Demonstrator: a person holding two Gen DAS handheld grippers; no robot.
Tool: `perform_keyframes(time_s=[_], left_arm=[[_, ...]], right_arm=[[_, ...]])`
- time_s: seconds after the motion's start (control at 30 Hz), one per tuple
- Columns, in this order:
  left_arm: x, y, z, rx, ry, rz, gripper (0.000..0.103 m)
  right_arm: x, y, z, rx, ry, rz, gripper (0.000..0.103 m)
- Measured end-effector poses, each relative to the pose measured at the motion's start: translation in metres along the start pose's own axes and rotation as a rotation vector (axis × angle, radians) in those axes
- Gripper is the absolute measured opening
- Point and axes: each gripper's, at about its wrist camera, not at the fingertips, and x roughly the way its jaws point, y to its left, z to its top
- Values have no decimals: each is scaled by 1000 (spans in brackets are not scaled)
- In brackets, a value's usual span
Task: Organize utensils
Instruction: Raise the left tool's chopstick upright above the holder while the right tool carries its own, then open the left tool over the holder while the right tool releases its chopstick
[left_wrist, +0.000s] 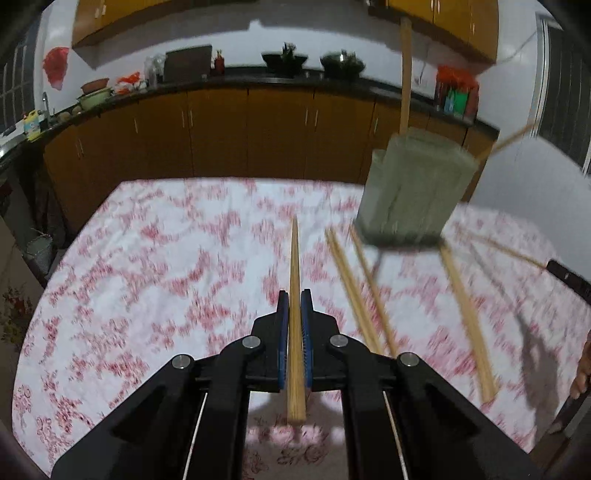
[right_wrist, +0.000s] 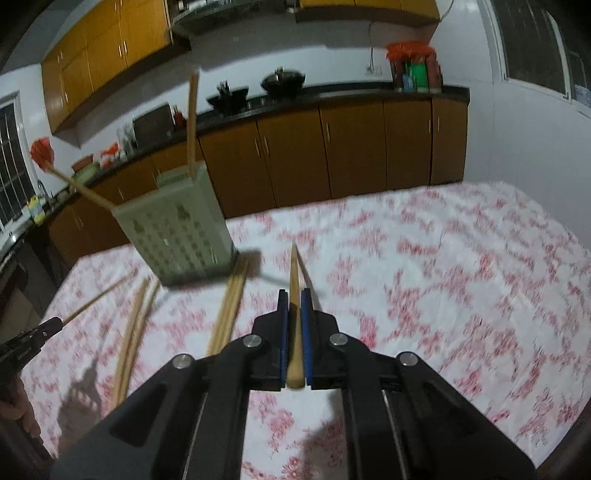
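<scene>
On the floral-clothed tabletop we see, from left to right in the left wrist view, our left gripper with its fingers clenched on a single wooden chopstick pointing forward, then several loose chopsticks lying flat, and the pale green utensil holder with two chopsticks standing in it. In the right wrist view the holder stands left of our right gripper, whose fingers are likewise clamped on another chopstick above the cloth.
</scene>
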Motion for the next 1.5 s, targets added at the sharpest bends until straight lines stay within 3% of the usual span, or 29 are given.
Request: perform_keyframes(time_s=[0.3, 0.63, 0.9, 1.1, 1.3, 1.5], left_arm=[[-35, 8, 37, -91, -151, -30, 7], [-47, 10, 53, -88, -202, -36, 7], [-73, -8, 75, -47, -250, -137, 7], [-99, -36, 94, 4, -331, -207, 7], [-110, -57, 121, -3, -444, -218, 7], [-101, -66, 140, -14, -548, -172, 7]], right_arm=[[-29, 4, 27, 14, -135, 31, 8], [-38, 12, 41, 1, -182, 38, 8], [-72, 24, 82, 2, -268, 130, 8], [-101, 41, 113, 7, -355, 220, 8], [-113, 66, 140, -31, -450, 236, 8], [-94, 81, 152, -49, -460, 230, 8]])
